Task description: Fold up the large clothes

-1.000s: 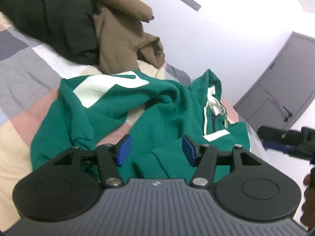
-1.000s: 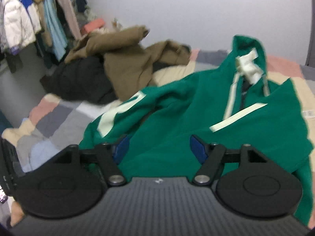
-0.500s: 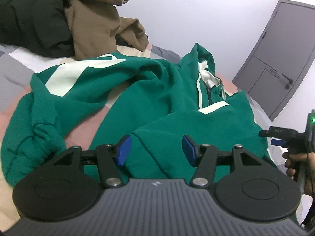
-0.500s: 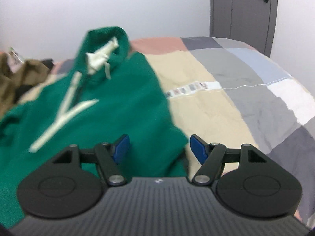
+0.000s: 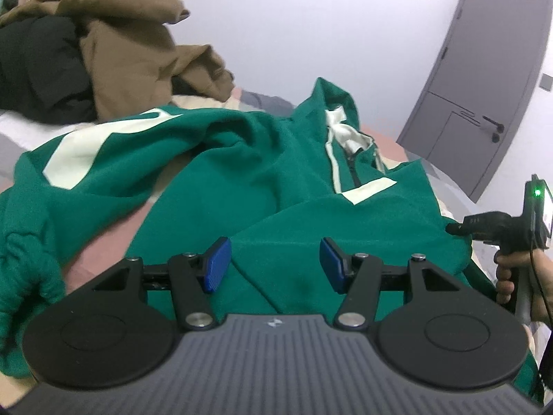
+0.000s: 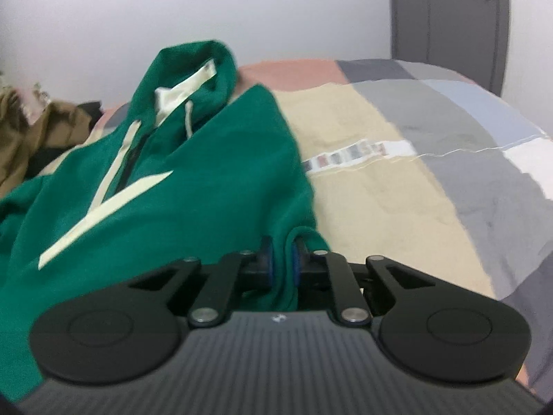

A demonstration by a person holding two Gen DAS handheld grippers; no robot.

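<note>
A large green hoodie (image 5: 242,173) with cream stripes lies rumpled on the bed, hood toward the wall. My left gripper (image 5: 273,263) hovers open over the hoodie's lower front, nothing between its blue pads. In the right wrist view the hoodie (image 6: 172,190) fills the left half. My right gripper (image 6: 281,263) is at its right-hand edge with its jaws closing, and a fold of green fabric is pinched between the pads. From the left wrist view the right gripper (image 5: 456,230) touches that same edge, held by a person's hand (image 5: 508,276).
A heap of brown clothes (image 5: 131,52) and black clothes (image 5: 34,76) lies at the back left of the bed. The patchwork bedspread (image 6: 397,190) stretches bare to the right of the hoodie. A grey door (image 6: 449,17) stands in the far wall.
My right gripper swung to the hoodie's right edge, came down, and its jaws went from wide open to pinching the fabric. The left gripper drifted closer over the hoodie and rolled a little, still open.
</note>
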